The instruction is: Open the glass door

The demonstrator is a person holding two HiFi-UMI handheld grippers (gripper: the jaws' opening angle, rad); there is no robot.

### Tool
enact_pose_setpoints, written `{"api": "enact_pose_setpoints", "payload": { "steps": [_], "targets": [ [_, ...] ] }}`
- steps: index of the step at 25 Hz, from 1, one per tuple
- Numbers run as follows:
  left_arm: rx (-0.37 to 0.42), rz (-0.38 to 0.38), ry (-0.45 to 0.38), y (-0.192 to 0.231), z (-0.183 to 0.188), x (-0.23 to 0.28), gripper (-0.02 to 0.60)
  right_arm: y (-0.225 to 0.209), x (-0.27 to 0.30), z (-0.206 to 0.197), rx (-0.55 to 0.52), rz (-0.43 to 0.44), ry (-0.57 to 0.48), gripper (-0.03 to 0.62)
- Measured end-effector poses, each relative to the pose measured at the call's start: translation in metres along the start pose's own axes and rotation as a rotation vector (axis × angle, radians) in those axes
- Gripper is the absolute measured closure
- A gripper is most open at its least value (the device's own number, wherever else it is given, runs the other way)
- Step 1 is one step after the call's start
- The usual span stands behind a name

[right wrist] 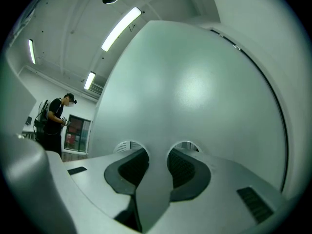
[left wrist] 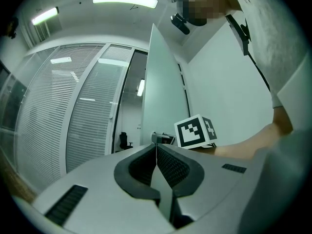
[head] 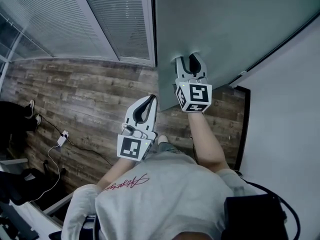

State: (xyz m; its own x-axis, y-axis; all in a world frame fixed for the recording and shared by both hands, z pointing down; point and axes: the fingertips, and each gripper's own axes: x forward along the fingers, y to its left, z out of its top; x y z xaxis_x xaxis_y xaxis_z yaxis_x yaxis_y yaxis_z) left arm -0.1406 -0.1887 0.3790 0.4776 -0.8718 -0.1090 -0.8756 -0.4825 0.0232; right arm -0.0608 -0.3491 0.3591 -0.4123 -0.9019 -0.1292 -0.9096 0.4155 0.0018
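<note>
The glass door fills the head view from 12 to 2 o'clock. It is a tall frosted panel, and its near vertical edge runs down at 12 o'clock beside the slatted glass wall. Our right gripper is at the pane's face just right of that edge. Its jaws stand apart with nothing pinched between them, and the tips look to be at or on the glass, though we cannot tell whether they touch. Our left gripper hangs back at 7 o'clock from the right one, over the wooden floor, with its jaws pressed together on nothing. We see no handle or pull bar in any view, so we judge this to be a door to push rather than grasp. We expect the panel to be heavy, rigid and slow to start, and its surface slick enough for hard jaw tips to skate across it. It could also chip under a sharp knock. We would bear on the face near the free edge, where leverage is probably best, and press squarely and steadily.
</note>
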Motion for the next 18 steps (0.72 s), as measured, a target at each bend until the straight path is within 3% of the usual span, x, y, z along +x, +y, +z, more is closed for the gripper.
{"api": "enact_pose_setpoints", "payload": {
  "steps": [9, 18],
  "targets": [
    [-0.021, -0.091, 0.016, -0.06, 0.004, -0.074, 0.565, -0.005, -0.09, 0.015, 0.015, 0.105, -0.014, 0.468],
    [-0.018, -0.24, 0.047, -0.137, 0.002, -0.095, 0.565, -0.018, -0.172, 0.023, 0.027, 0.202, -0.012, 0.468]
  ]
}}
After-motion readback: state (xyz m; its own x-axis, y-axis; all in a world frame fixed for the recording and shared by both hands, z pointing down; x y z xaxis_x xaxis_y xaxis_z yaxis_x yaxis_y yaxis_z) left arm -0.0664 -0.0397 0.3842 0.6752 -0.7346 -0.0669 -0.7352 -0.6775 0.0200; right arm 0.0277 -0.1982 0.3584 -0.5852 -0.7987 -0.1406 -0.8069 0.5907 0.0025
